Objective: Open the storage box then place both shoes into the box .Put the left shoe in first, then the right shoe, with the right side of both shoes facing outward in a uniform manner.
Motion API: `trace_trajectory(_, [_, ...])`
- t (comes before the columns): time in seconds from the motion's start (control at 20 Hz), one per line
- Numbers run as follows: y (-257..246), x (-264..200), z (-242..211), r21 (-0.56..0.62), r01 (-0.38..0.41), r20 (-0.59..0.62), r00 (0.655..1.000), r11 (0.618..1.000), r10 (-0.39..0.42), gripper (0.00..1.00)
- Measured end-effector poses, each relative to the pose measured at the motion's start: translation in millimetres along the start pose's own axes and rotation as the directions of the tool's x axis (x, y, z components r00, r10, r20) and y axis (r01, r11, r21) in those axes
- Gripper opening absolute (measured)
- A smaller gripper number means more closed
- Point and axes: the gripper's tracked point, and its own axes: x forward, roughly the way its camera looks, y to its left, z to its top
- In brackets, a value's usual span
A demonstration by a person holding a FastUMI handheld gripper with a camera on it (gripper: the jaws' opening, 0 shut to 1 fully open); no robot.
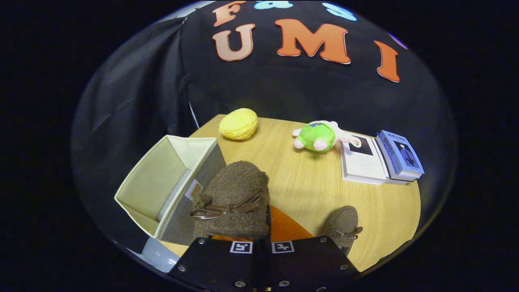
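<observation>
Gripper clamping the shoe, lifted beside the open box. Swinging it over the rim, lowering level, keeping the bow side facing outward.

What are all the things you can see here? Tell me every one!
storage box: one, cream, open, standing on the table's near side, beside the held shoe.
held shoe: one, fuzzy brown with a bow, clamped between the fingers.
second shoe: one, fuzzy brown with a bow, on the table beside the fingers.
yellow plush: one, at the table's far edge, beyond the box.
green plush toy: one, green with pink, far side next to the books.
books: two, one white, one blue, side by side.
table: one, light wood.
gripper: one, shut on the held shoe.
</observation>
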Motion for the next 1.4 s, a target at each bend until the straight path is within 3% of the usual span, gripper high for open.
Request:
trace_trajectory(0.3, [55.0, -7.7, 48.6, -0.057, -0.036, 0.057, 0.998, 0.998, 0.039, 0.03])
trace_trajectory(0.65, [124.1, 21.6, 71.7, -0.076, -0.093, 0.018, 0.995, 0.993, 0.095, 0.03])
trace_trajectory(1.05, [171.5, 74.5, 67.4, -0.102, -0.094, -0.08, 0.993, 0.99, 0.086, 0.03])
trace_trajectory(1.4, [197.1, 124.5, 37.2, -0.076, -0.07, -0.188, 0.981, 0.995, 0.055, 0.03])
